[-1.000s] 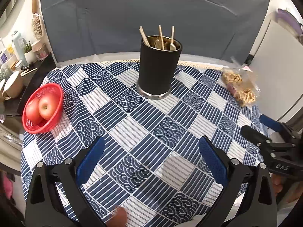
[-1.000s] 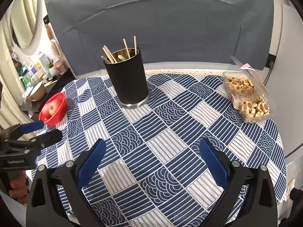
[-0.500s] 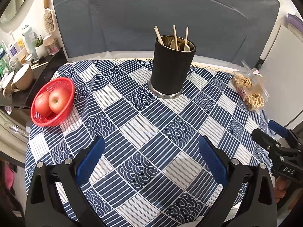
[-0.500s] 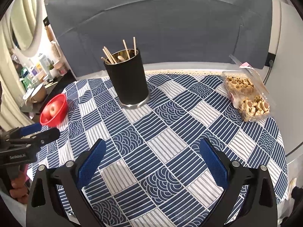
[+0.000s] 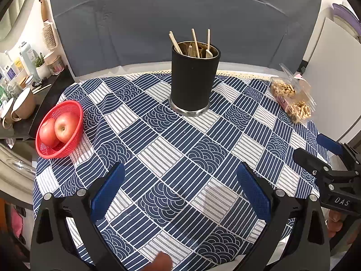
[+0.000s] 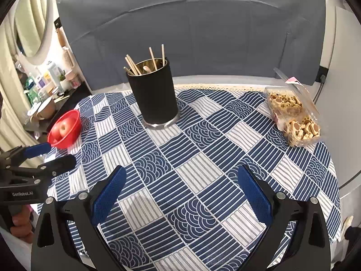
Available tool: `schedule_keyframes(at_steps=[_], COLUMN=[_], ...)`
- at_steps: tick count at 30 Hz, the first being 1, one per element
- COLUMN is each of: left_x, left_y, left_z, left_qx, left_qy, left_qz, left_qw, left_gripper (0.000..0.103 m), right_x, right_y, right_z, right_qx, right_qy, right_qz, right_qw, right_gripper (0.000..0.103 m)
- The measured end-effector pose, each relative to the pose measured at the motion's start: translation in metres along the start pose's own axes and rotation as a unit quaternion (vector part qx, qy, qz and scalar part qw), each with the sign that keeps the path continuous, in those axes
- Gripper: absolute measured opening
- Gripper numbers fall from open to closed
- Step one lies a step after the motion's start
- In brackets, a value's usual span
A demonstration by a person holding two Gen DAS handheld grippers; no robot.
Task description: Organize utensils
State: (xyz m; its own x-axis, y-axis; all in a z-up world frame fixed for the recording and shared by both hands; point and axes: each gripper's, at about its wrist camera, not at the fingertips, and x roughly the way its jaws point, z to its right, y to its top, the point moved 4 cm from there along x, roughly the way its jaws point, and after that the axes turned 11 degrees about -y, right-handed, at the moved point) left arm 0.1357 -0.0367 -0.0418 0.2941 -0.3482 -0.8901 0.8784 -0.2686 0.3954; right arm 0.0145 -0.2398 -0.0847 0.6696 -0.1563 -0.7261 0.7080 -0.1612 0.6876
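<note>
A black cylindrical holder [image 5: 191,83] [image 6: 153,99] with a metal base stands upright near the table's far middle. Several wooden chopsticks [image 5: 195,43] [image 6: 133,65] and a pale spoon [image 6: 146,68] stick out of it. My left gripper [image 5: 178,187] hovers open over the near part of the patterned tablecloth, nothing between its blue pads. My right gripper [image 6: 180,187] is open too, empty, over the near side. In the right wrist view the left gripper [image 6: 48,153] shows at the left edge; in the left wrist view the right gripper [image 5: 313,149] shows at the right edge.
A red basket [image 5: 74,113] [image 6: 74,117] with two apples sits at the table's left edge. A clear plastic box of biscuits [image 5: 291,99] [image 6: 293,115] lies at the right. A side shelf with cups and bottles [image 5: 20,90] stands left. A grey backdrop closes the back.
The left gripper has drawn back and swung a little, so the holder and basket shifted right in its view. The right gripper hardly moved. Both stayed open.
</note>
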Motion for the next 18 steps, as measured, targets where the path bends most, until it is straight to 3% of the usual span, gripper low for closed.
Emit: schedule_keyframes(at_steps=[12,18], left_x=[0.015,0.080], left_y=[-0.005,0.000], left_z=[-0.002,-0.049], left_qx=[0.008,0.012], left_qy=[-0.007,-0.013], left_qz=[-0.024,-0.046], left_qw=[0.9997,0.9988], left_gripper=[0.097,0.097], right_x=[0.015,0.102], right_y=[-0.003,0.002], right_z=[0.000,0.028], right_qx=[-0.007,-0.033], right_qy=[0.007,-0.051], right_qz=[-0.022,-0.042], right_qw=[1.000,0.997], right_gripper=[0.095,0.095])
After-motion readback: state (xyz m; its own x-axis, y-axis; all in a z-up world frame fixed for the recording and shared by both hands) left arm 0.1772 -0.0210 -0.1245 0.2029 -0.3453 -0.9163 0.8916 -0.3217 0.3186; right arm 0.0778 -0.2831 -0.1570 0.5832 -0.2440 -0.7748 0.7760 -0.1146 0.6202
